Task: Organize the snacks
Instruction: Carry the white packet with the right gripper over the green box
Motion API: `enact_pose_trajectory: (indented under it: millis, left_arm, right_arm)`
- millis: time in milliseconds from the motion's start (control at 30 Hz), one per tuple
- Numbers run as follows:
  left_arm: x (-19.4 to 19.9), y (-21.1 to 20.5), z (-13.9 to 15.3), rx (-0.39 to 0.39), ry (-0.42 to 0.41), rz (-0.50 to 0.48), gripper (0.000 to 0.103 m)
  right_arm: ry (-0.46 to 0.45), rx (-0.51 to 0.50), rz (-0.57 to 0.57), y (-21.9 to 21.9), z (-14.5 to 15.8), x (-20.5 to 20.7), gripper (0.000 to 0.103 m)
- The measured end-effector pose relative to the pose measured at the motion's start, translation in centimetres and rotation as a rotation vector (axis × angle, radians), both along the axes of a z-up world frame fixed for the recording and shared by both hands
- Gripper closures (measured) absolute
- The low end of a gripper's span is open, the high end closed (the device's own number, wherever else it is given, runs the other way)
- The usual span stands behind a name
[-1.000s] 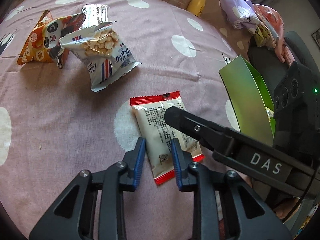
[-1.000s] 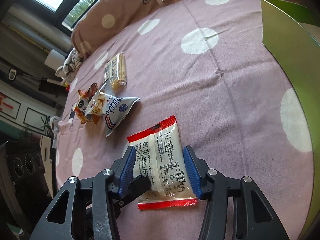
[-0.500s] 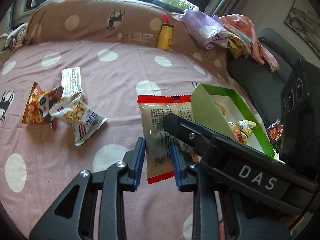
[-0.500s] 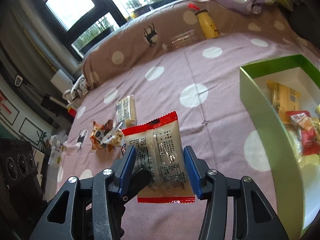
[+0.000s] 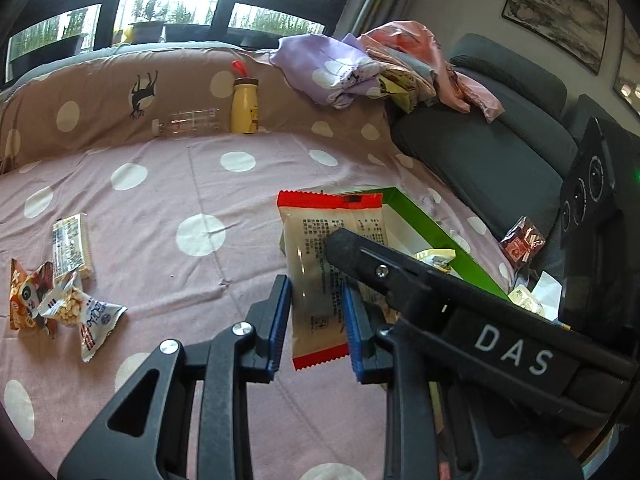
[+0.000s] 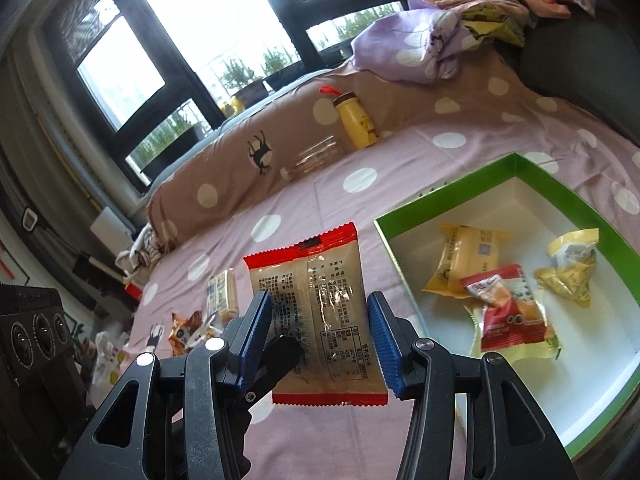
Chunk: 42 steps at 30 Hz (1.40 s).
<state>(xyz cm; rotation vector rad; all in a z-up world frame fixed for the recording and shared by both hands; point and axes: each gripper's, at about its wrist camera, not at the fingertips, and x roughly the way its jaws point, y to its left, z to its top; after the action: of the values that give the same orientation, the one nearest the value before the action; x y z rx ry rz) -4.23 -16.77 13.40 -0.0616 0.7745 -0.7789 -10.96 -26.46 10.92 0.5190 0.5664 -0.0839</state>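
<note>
Both claws [image 5: 316,320] [image 6: 320,336] clamp snack packet [image 6: 320,312], long axis pointing away, above bedspread [image 5: 160,208]

The snack packet [image 6: 320,312] has risen off the bedspread [image 6: 400,168].

- A home, most likely a living room or a bedroom.
- A wide soft surface lies under a pink sheet [image 5: 168,208] with white dots, backed by a brown bolster [image 5: 100,104] printed with deer.
- A grey sofa [image 5: 492,148] stands just beside it, with crumpled bedclothes [image 5: 340,68] heaped at its end.
- Dark-framed windows [image 6: 200,40] look out on potted plants.
- A framed landscape painting [image 5: 560,4] hangs on the wall.
- A yellow drink bottle [image 5: 245,105] leans against the bolster.
</note>
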Motion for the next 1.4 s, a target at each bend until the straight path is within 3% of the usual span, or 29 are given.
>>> enact_pose_trajectory:
  millis: [733, 1400]
  left_arm:
    - [-0.8, -9.6, -0.8, 0.117, 0.016, -0.227, 0.079]
    - [-0.2, -13.6, -3.2, 0.168, 0.138, -0.322, 0.079]
  right_arm:
    - [0.063, 0.113, -0.214, -8.2, -2.2, -3.2, 0.05]
    - [0.149, 0.181, -0.325, -11.9, -4.6, -4.0, 0.05]
